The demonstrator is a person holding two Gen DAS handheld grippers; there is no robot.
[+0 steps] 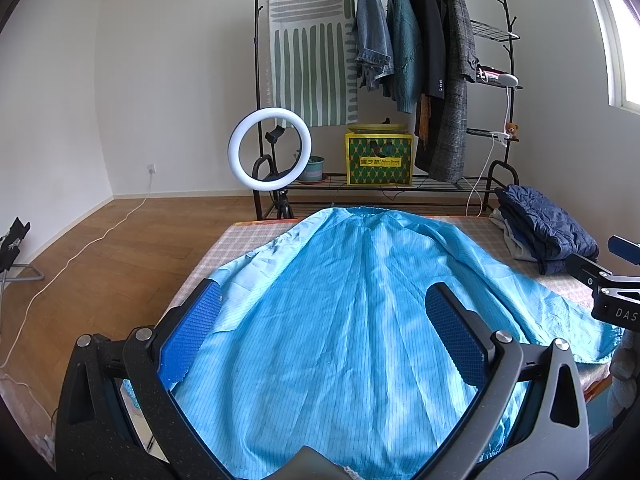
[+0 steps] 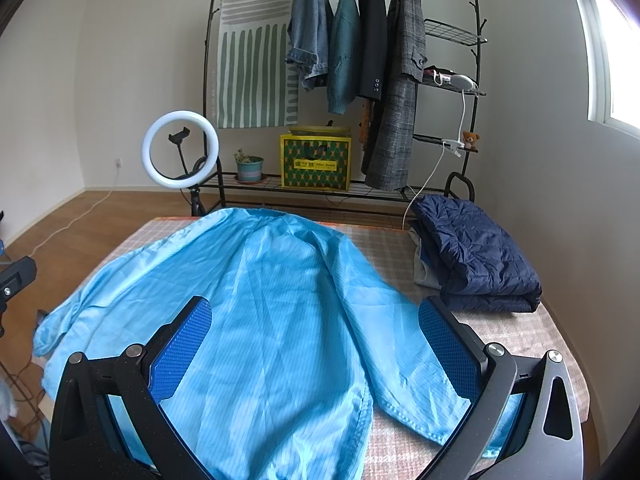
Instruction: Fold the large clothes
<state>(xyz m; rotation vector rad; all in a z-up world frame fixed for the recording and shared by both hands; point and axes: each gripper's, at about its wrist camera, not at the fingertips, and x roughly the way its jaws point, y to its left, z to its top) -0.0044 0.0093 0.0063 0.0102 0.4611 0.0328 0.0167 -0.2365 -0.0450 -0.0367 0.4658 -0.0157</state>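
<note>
We're looking at a big light-blue coat [image 1: 340, 320] spread flat across the table [image 2: 532, 336], its collar end toward the far edge and its hem running back under both of our cameras. The fabric is pinstriped and creased, and in the right wrist view one sleeve [image 2: 404, 364] angles out to the right over the checked tablecloth, while the other side drapes off the table's left edge.

Our left gripper [image 1: 324, 332] hovers over the coat's lower middle, its blue-padded fingers [image 1: 192, 332] spread wide with nothing between them. Our right gripper [image 2: 316, 340] sits above the coat too, fingers [image 2: 452, 348] likewise wide apart and gripping nothing. Whether either one touches the cloth, we can't tell.

Off at the table's far right corner lies a folded navy quilted jacket [image 2: 476, 256], stacked on some paler folded clothes and well apart from the coat's body. Beyond the table stands a black clothes rack [image 1: 508, 40] hung with jackets and a striped cloth, a yellow box [image 1: 378, 158] on its bottom shelf, a small potted plant [image 2: 249, 168] beside that, and a lit ring light [image 1: 270, 148] on a stand at the left.
</note>
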